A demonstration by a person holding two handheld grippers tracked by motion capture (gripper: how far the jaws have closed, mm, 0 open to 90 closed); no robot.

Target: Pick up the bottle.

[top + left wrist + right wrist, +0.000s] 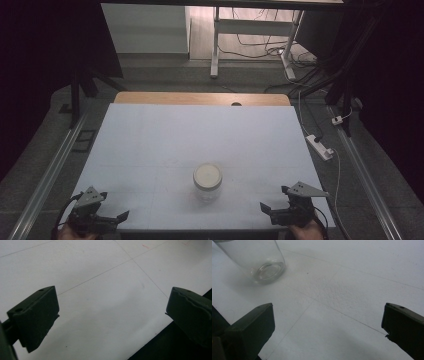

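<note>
- Left claw point(116, 216) sits left of the clear glass jar with the white lid point(207, 181), jaws wide, holding nothing.
- Jar stands upright on the white counter point(150, 150), untouched, so I'd guess this is the start.
- Right claw point(266, 209), right of the jar, is wide too; next probably closing in on it.

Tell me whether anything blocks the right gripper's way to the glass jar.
Nothing visible does. The right gripper sits at the table's near edge with jaws open, and only bare white tabletop lies between it and the lidded glass jar.
</note>
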